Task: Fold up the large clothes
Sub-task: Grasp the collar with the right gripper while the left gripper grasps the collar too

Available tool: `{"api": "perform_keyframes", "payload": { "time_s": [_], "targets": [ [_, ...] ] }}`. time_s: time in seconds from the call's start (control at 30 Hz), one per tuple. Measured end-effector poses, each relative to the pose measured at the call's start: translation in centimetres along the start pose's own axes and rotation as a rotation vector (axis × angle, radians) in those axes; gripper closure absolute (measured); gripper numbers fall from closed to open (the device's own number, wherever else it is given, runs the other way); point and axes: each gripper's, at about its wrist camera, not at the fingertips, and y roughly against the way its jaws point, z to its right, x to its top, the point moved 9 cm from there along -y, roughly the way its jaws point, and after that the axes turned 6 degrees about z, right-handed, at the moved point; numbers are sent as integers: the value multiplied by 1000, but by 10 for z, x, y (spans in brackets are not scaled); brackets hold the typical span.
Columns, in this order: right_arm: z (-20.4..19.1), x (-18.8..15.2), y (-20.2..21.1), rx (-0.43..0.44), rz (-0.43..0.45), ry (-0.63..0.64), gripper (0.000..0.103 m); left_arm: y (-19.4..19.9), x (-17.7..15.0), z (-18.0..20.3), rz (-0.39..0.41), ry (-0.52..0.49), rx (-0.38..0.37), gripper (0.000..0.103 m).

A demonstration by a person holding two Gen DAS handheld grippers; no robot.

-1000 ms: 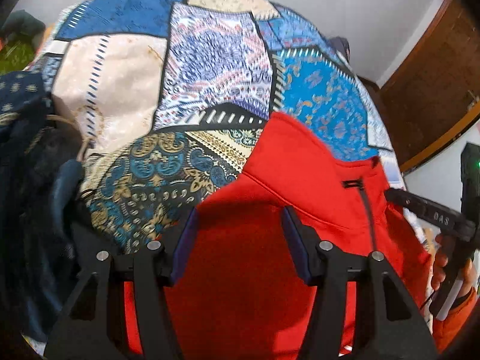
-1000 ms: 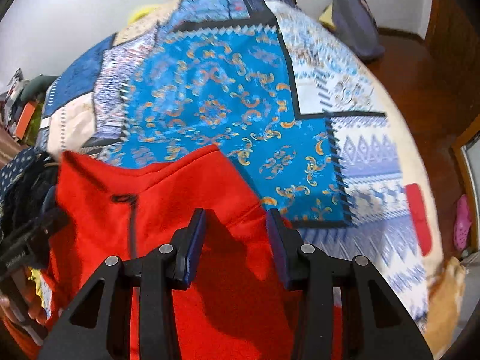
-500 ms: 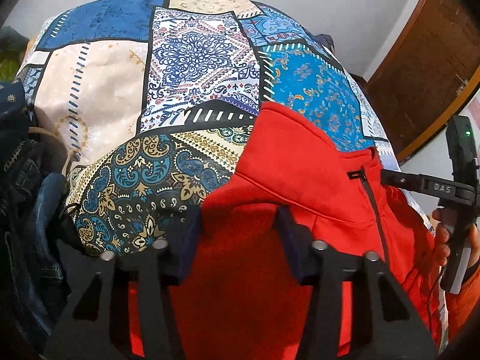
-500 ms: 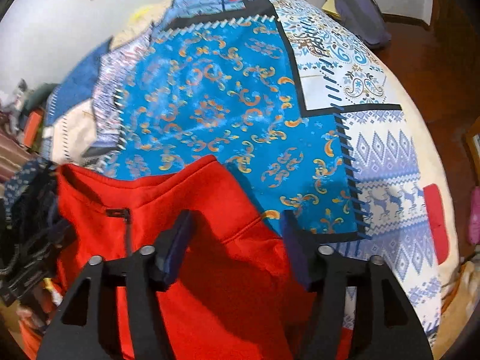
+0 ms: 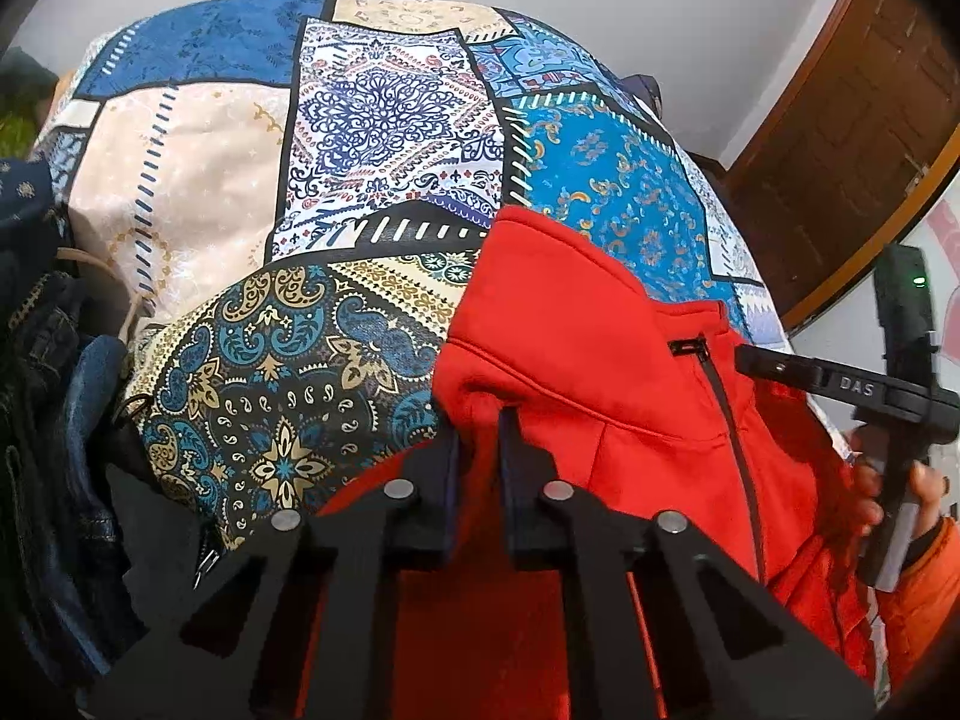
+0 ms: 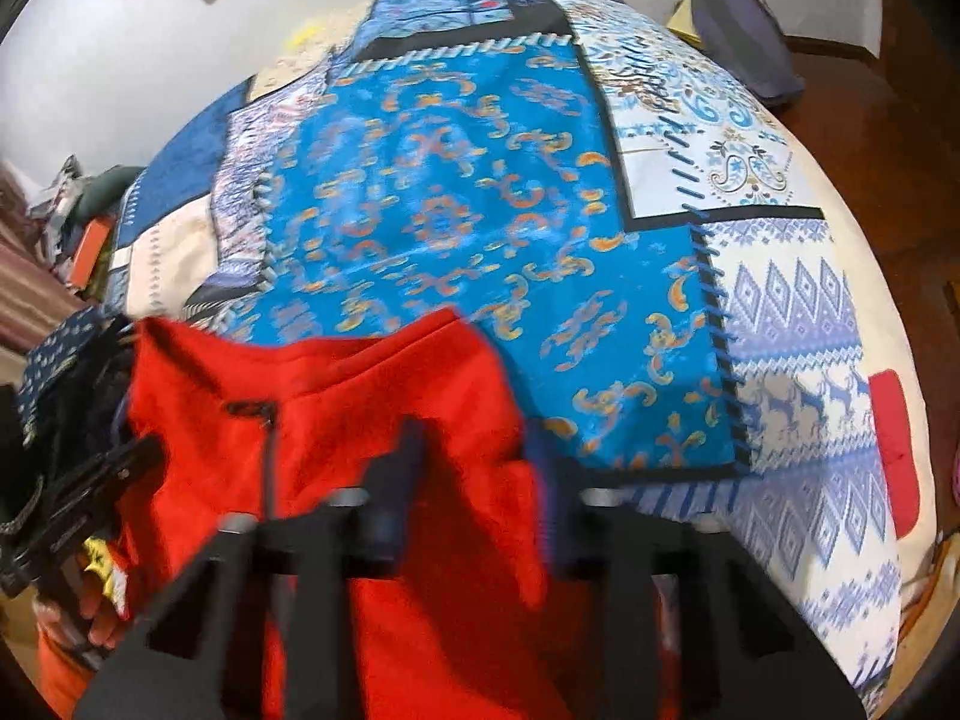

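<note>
Red fleece zip-neck jacket (image 5: 576, 348) lies on the patchwork-quilted bed (image 5: 372, 138); the left tongs (image 5: 478, 456), spread a moment ago, now pinch its shoulder. The right tongs (image 6: 474, 468) remain spread over the other shoulder, so lifting must wait.

Both wrist cameras sit close above the red jacket (image 5: 576, 348) (image 6: 336, 384), facing forward across the patchwork bedspread (image 5: 384, 138) (image 6: 432, 192) — sharing its blue panel.

Jacket (image 5: 576, 324) on quilt (image 5: 384, 138) near edge; clothes pile (image 5: 42, 360) left of jacket; bag (image 6: 744, 30) beyond quilt.
</note>
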Motion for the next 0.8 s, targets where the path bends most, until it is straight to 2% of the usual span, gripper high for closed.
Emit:
{"api": "perform_keyframes", "payload": {
  "time_s": [0.03,0.17,0.3,0.43,0.6,0.8],
  "targets": [
    [-2,-1,3,-11,9,-2,92,2,0,2,5,-9,15,95],
    [-16,-3,21,-30,53,20,94,16,-1,12,16,-51,60,97],
    [-30,0,67,34,120,25,95,52,4,26,47,-58,21,97],
    [-47,-9,111,61,164,50,95,101,-1,42,73,-82,-21,97],
    [-61,-43,155,74,173,120,95,158,-32,61,91,-129,-49,97],
    [-62,-103,183,93,146,150,95,198,-92,66,78,-151,-67,97]
  ]
}}
